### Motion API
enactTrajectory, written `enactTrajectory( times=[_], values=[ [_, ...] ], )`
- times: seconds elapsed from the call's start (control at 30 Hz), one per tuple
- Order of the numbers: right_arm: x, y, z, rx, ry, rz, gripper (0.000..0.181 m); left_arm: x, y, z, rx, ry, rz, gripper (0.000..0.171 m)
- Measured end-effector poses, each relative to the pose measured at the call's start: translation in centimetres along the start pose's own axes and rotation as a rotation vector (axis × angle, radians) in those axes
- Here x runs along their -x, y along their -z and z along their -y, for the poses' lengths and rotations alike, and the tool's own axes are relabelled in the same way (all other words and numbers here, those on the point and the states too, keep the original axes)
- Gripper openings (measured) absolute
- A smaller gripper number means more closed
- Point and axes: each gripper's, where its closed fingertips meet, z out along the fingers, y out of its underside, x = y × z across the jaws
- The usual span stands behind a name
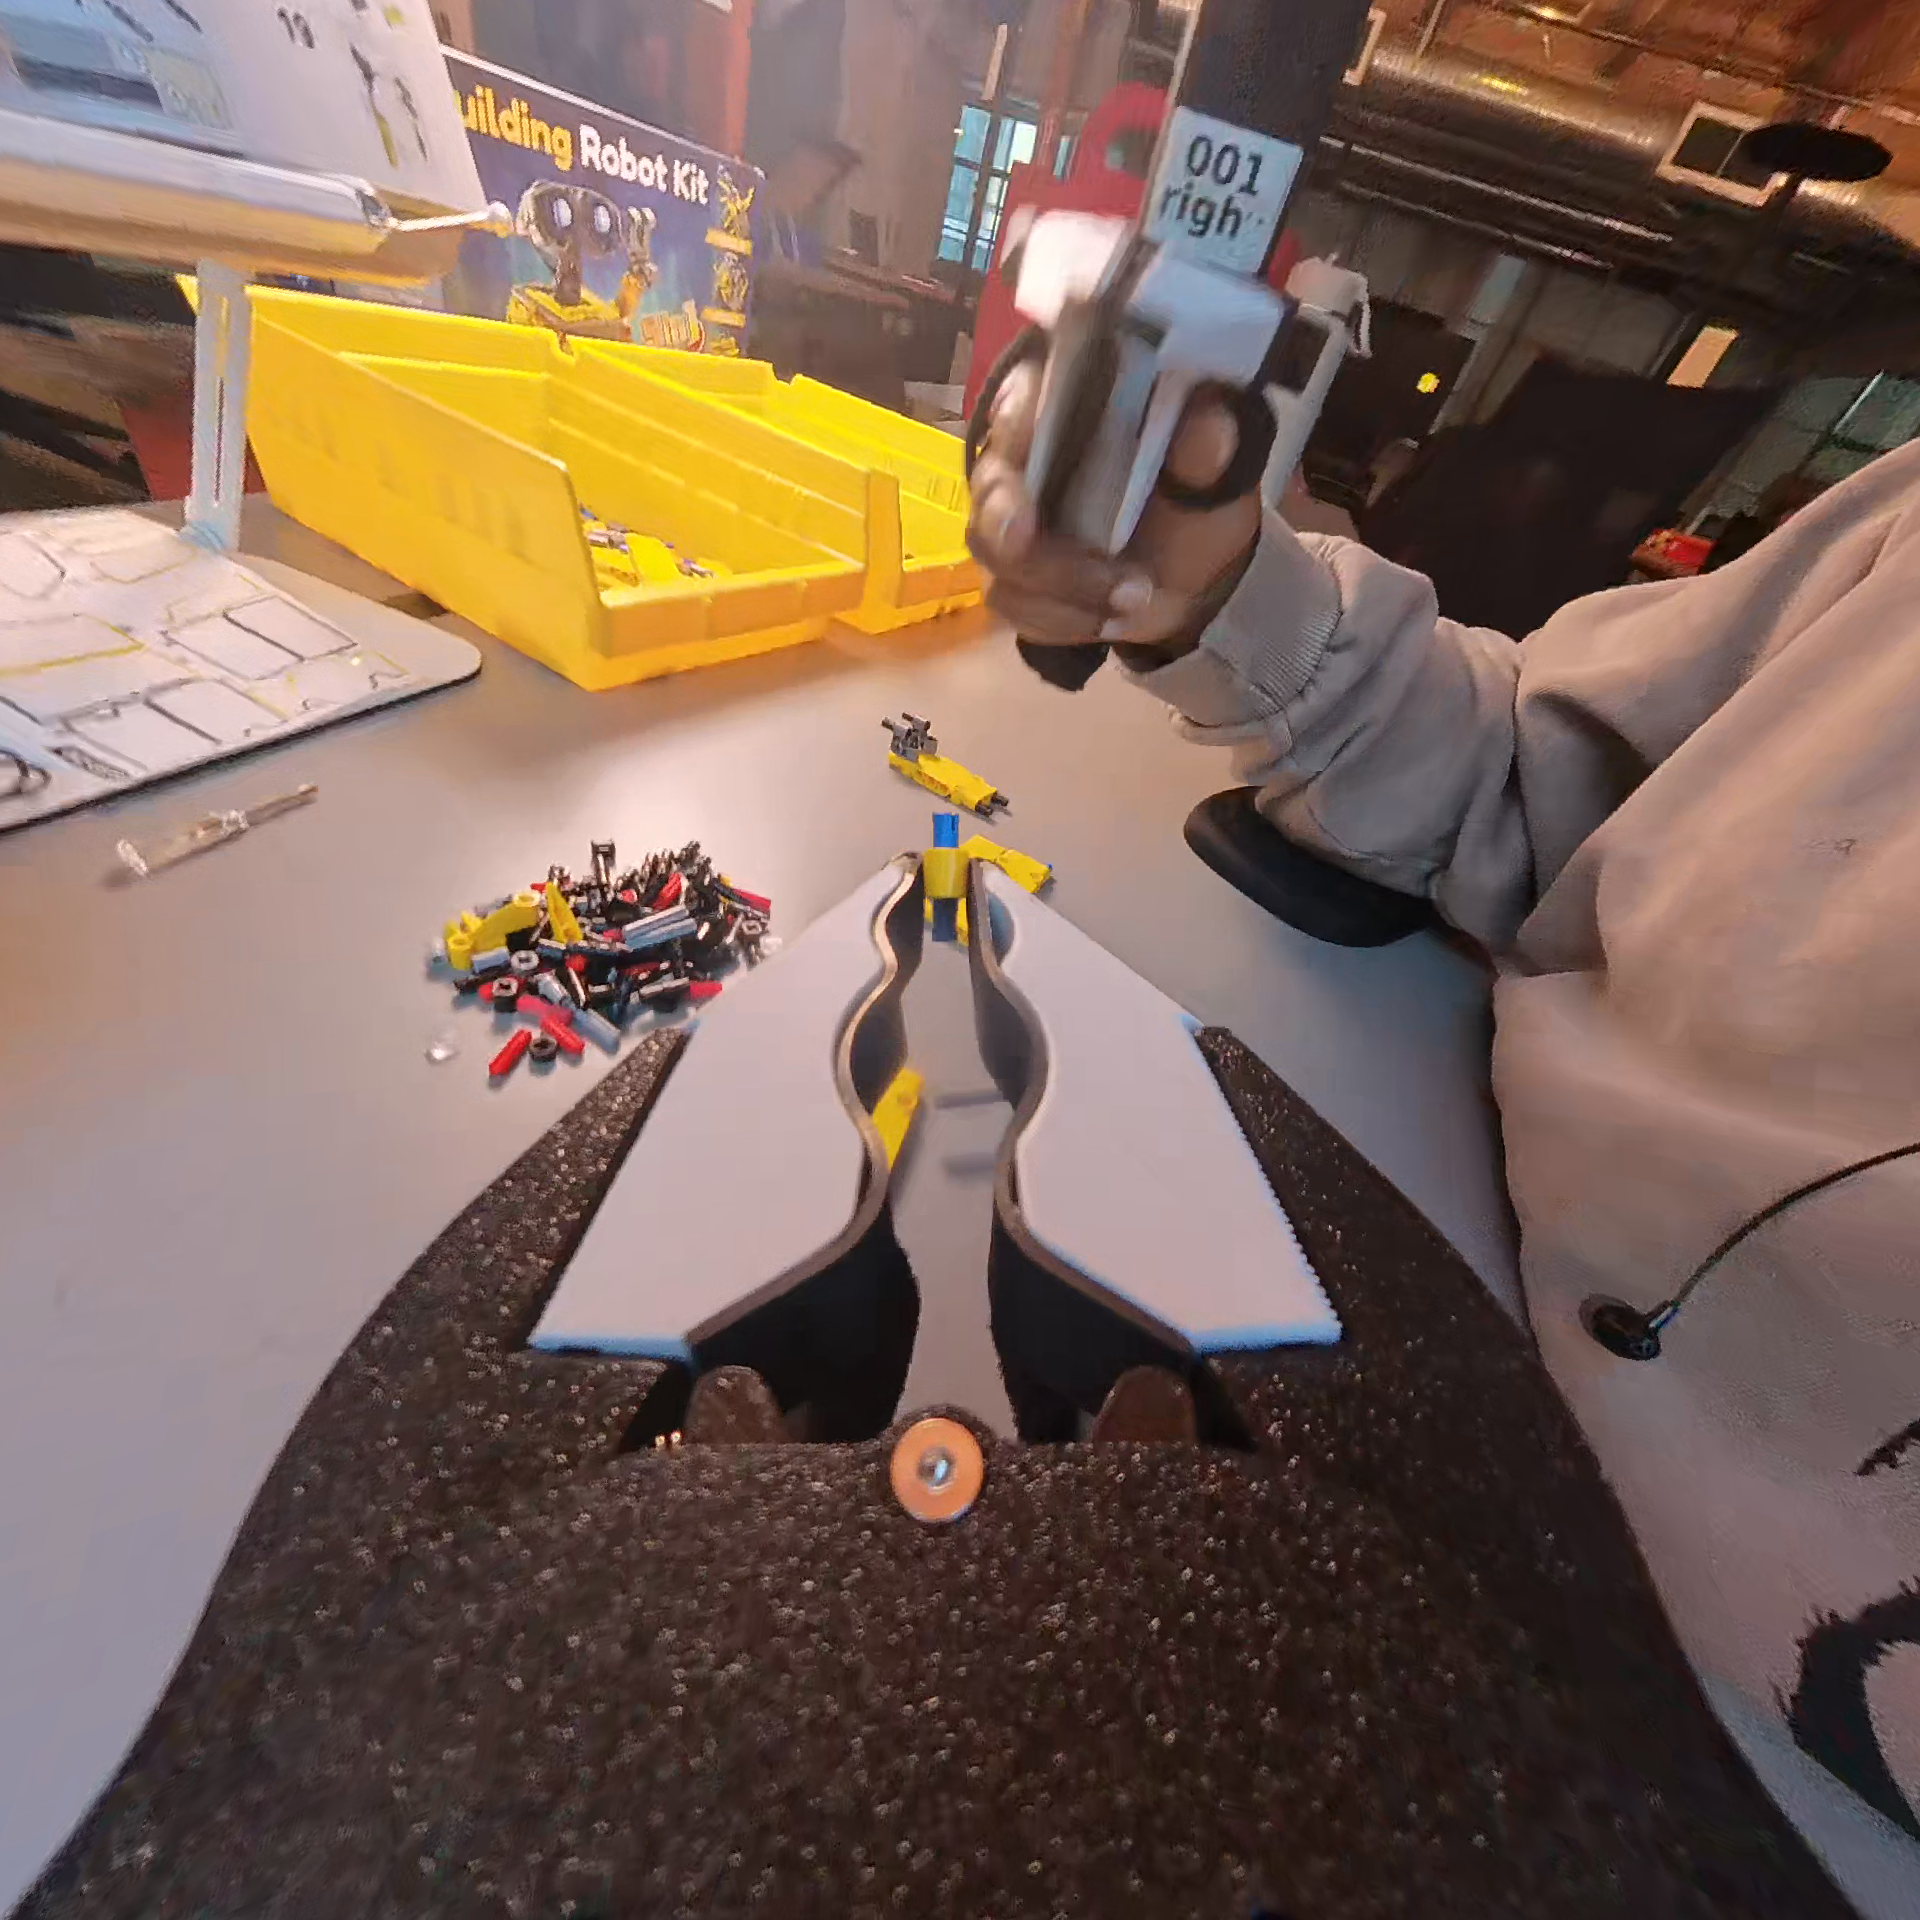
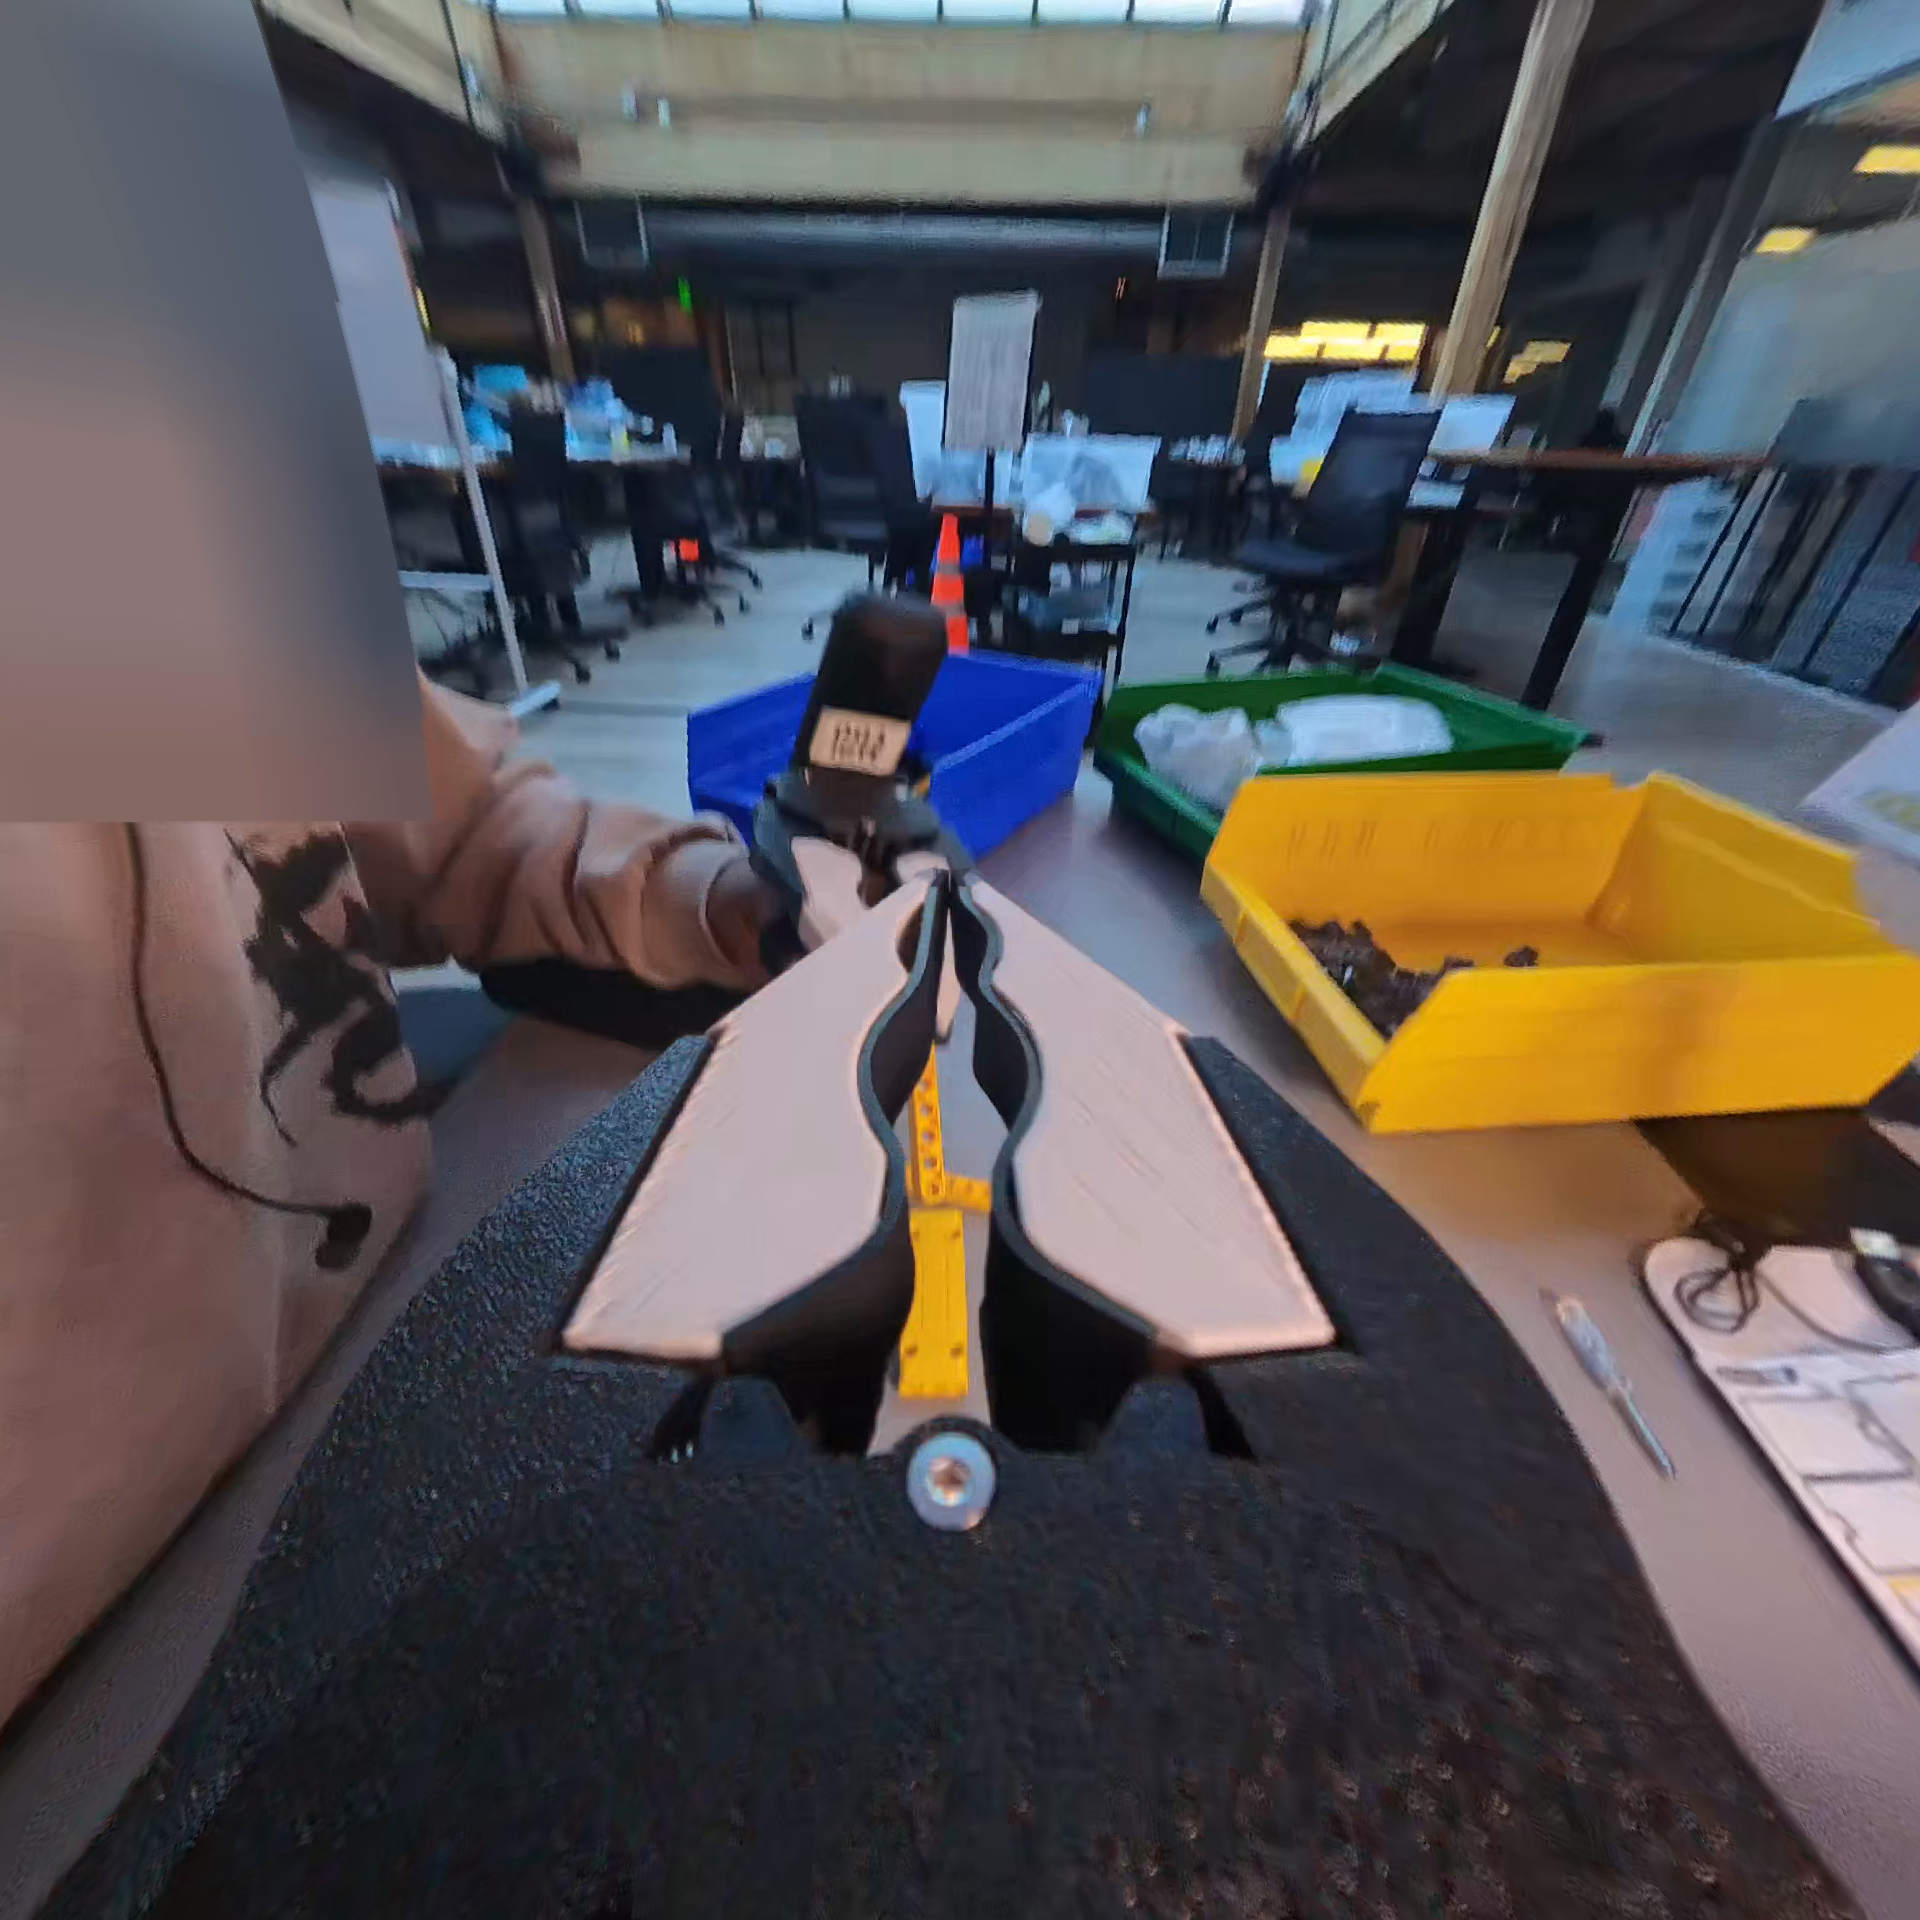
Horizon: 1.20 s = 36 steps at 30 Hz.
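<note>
Grippers over a bench of building-kit parts

Left gripper (image 1: pixel 943 883) clenched on a small yellow-and-blue piece (image 1: pixel 943 875) at its tips, low over the grey table (image 1: pixel 260 1143). Seen only from the left wrist: loose pile of red, black and yellow parts (image 1: pixel 608 940), another yellow assembly (image 1: pixel 940 767) beyond, kit box (image 1: pixel 613 208) behind yellow bins (image 1: pixel 582 499). Right gripper (image 2: pixel 948 885) raised, tips pressed together, apparently holding nothing. Seen only from the right wrist: yellow perforated beam (image 2: pixel 933 1288) lying below, blue bin (image 2: pixel 997 738), green bin (image 2: pixel 1351 727).
</note>
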Motion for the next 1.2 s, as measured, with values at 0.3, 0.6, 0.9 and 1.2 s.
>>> enactTrajectory(
  times=[0.3,0.6,0.9,1.2],
  values=[
    [2.8,-5.3,-7.6,0.212,-0.074,0.139,0.005,-2.1,-0.2,0.5,-0.014,-0.180,0.021,0.007],
    [2.9,-5.7,-7.0,0.154,-0.103,0.129,0.004,-2.3,0.2,0.9,-0.029,-0.181,0.014,0.007],
    [2.2,-5.8,-7.1,0.109,-0.092,0.078,0.003,-1.6,0.2,1.0,0.009,-0.164,0.044,0.007],
    [2.0,-5.9,-7.5,0.130,-0.082,0.061,0.003,-1.6,0.8,1.0,0.022,-0.217,0.054,0.006]
  ],
)
